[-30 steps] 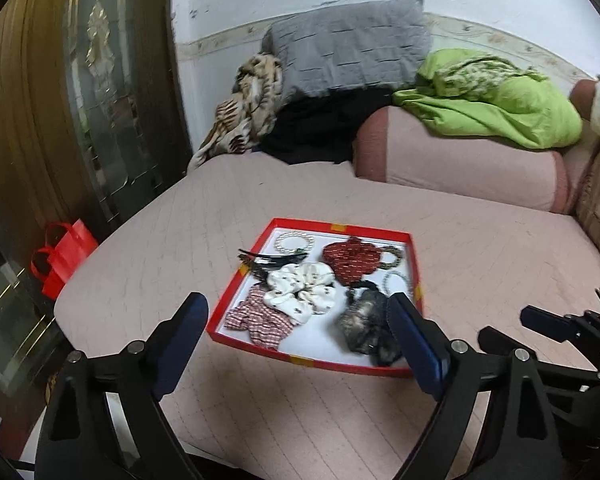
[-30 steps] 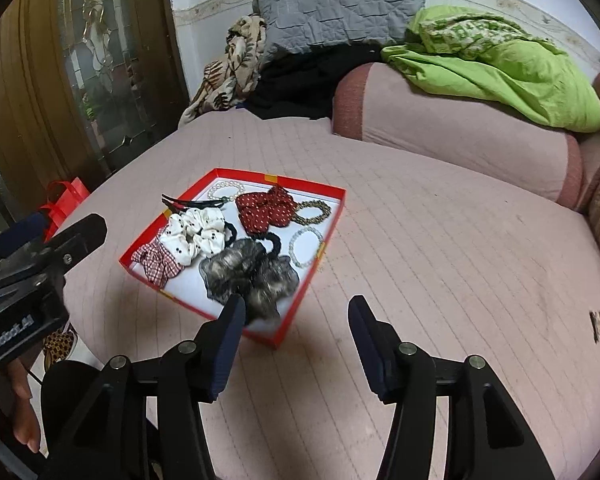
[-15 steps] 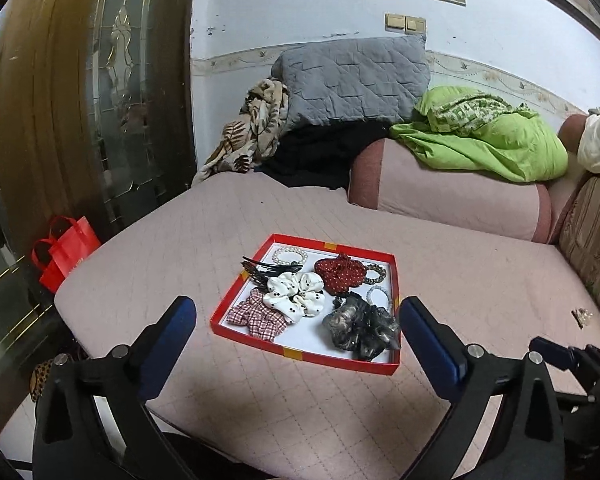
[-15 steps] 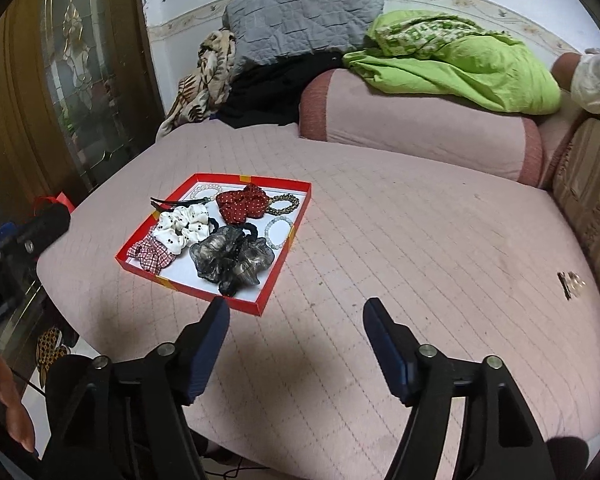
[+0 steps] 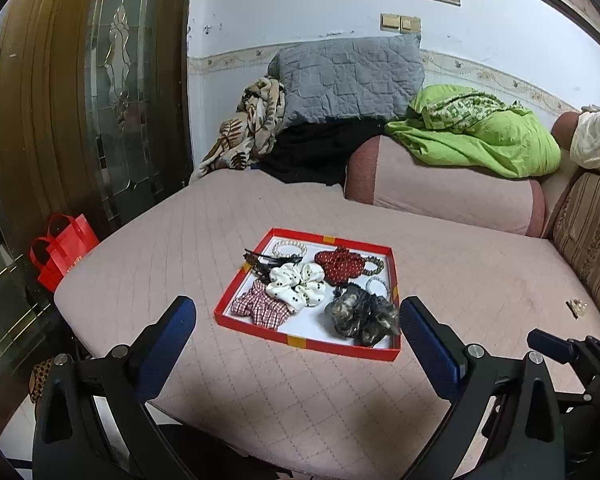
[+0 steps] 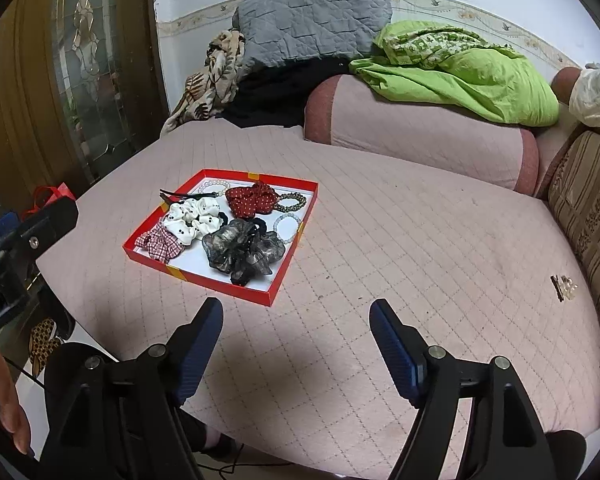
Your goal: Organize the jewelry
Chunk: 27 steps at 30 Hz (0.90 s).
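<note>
I see a red tray [image 5: 396, 280] on the pink quilted bed [image 5: 460, 264] holding a white dotted scrunchie [image 5: 298, 282], a red dotted one [image 5: 338, 266], a plaid one [image 5: 262, 308], a dark sheer one [image 5: 362, 318], a black hair clip [image 5: 266, 260] and bead bracelets [image 5: 289, 247]. My left tongs [image 5: 296, 326] are spread wide and empty, the tray just beyond their tips. My right tongs [image 6: 296, 330], which have just been opening with nothing between them, hover over bare quilt with the tray ahead to their left.
</note>
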{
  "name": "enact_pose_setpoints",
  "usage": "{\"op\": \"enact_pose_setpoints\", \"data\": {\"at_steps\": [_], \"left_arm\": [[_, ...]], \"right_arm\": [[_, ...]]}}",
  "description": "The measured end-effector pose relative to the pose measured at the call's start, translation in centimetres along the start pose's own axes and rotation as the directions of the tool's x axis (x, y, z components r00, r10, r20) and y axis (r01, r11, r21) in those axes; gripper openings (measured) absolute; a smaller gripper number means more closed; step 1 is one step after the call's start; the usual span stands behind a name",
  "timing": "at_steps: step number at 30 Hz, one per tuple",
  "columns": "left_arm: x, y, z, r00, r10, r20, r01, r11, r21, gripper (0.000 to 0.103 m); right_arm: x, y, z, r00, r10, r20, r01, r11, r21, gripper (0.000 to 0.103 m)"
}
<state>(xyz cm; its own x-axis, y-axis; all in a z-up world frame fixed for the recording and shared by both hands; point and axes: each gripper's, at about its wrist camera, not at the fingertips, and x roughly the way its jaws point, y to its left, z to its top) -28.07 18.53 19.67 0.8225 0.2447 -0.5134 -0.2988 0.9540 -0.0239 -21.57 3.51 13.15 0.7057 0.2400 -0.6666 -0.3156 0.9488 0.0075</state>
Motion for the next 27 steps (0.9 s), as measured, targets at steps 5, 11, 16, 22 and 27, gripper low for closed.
{"op": "enact_pose_setpoints", "data": {"at_steps": [5,11,16,22,27], "left_arm": [[1.1,0.1,-0.5,0.999,0.009,-0.040,-0.009,1.000,-0.001,0.101],[2.1,0.0,-0.8,0.998,0.014,-0.068,-0.014,1.000,0.001,0.101],[3.4,-0.4,-1.2,0.993,0.027,-0.111,-0.025,0.999,0.024,0.101],[4.9,-1.2,-1.7,0.987,0.048,-0.154,-0.038,0.997,0.064,0.101],[6.1,-1.5,-2.2,0.979,0.056,-0.195,-0.042,0.996,0.078,0.101]], "right_arm": [[0.5,-0.1,-0.1,1.000,-0.007,-0.012,0.007,1.000,0.001,0.081],[1.3,-0.3,-0.2,1.000,-0.013,-0.024,0.014,1.000,0.002,0.081],[2.0,-0.3,-0.3,0.999,-0.017,-0.031,0.016,1.000,-0.008,0.081],[3.3,-0.5,-0.4,0.998,-0.017,-0.055,0.017,1.000,-0.011,0.082],[4.4,-0.5,-0.5,0.997,-0.021,-0.078,0.019,1.000,-0.019,0.082]]}}
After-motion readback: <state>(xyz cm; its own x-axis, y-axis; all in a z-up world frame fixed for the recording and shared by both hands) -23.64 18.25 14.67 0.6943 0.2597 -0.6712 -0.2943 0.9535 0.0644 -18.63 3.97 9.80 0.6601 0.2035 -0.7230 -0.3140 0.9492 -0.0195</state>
